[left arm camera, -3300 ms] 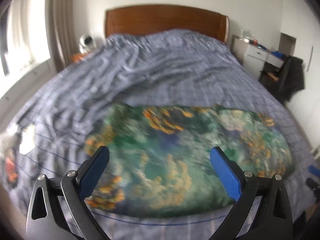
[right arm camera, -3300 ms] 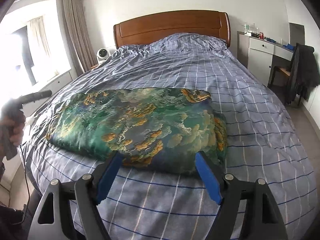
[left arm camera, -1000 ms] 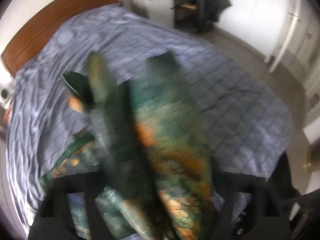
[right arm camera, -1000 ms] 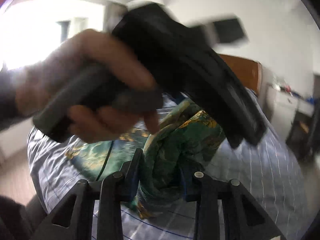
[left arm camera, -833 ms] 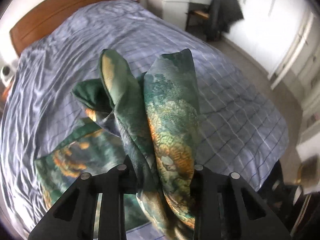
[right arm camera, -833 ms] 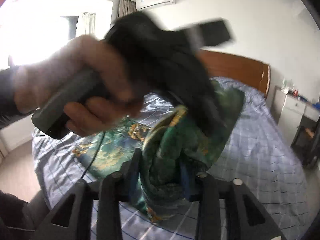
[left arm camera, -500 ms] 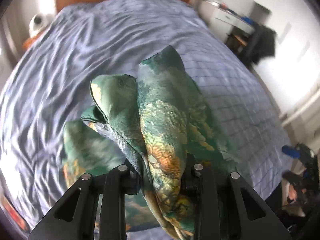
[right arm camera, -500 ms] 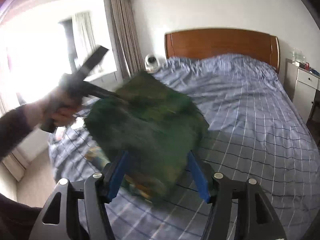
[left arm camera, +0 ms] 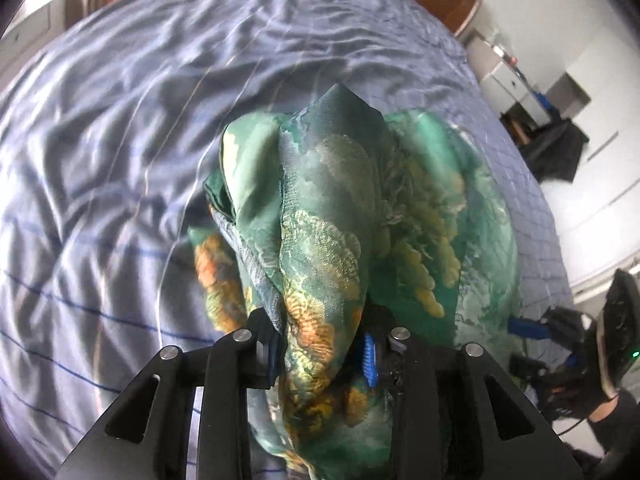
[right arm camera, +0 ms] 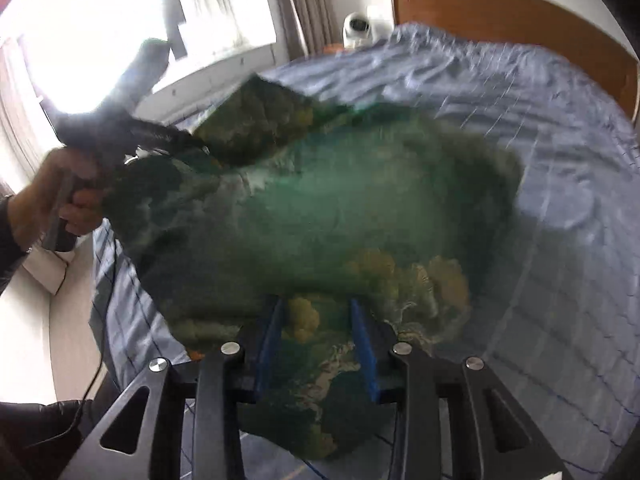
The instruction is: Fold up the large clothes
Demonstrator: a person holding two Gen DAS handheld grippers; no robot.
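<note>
A large green cloth with orange and gold print (left arm camera: pixel 332 216) is lifted above the bed. My left gripper (left arm camera: pixel 320 344) is shut on a bunched corner of it, and the folds rise up over the jaws. In the right wrist view the cloth (right arm camera: pixel 340 208) stretches, blurred, from my right gripper (right arm camera: pixel 318 340) to the left gripper (right arm camera: pixel 120 128) held up at the left by the window. The right jaws stand narrowly apart with the cloth's edge between the blue pads (right arm camera: pixel 362 344). The right gripper also shows at the left wrist view's right edge (left arm camera: pixel 560 332).
The bed with a blue checked cover (left arm camera: pixel 120 128) lies under the cloth, with a wooden headboard (right arm camera: pixel 520 16) behind. A white dresser (left arm camera: pixel 508 76) and dark chair (left arm camera: pixel 556 148) stand to the right. A window with curtains (right arm camera: pixel 120 20) and a small white fan (right arm camera: pixel 358 26) are at the left.
From flat and folded on the bed with both grippers open, the cloth is now gripped and lifted. In the last half second the grippers moved apart and the cloth spread between them.
</note>
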